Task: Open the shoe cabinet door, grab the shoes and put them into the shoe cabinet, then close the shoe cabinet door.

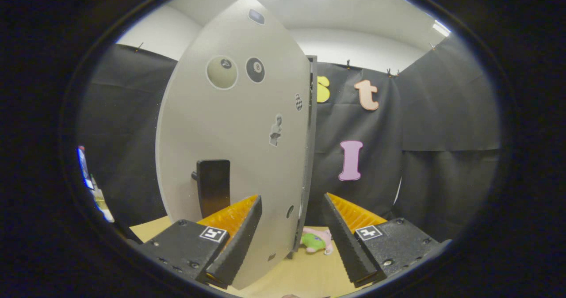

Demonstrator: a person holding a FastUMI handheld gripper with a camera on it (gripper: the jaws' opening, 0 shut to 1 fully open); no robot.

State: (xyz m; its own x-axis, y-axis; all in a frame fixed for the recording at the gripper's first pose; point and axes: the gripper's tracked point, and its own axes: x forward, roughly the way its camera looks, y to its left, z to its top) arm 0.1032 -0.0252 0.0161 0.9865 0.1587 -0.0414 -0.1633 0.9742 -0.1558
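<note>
The shoe cabinet door (pixel 230 147), a stiff, flat panel with stickers, fills the centre-left of the frame, its free edge running down between the gripper (pixel 292 240) fingers, which are spread wide and pinch nothing. A black handle (pixel 213 192) at lower left looks rigid, the natural place to grip. A small pink-and-green shoe (pixel 316 241), probably light and soft, lies on the wooden floor (pixel 309 271) beyond the door.
</note>
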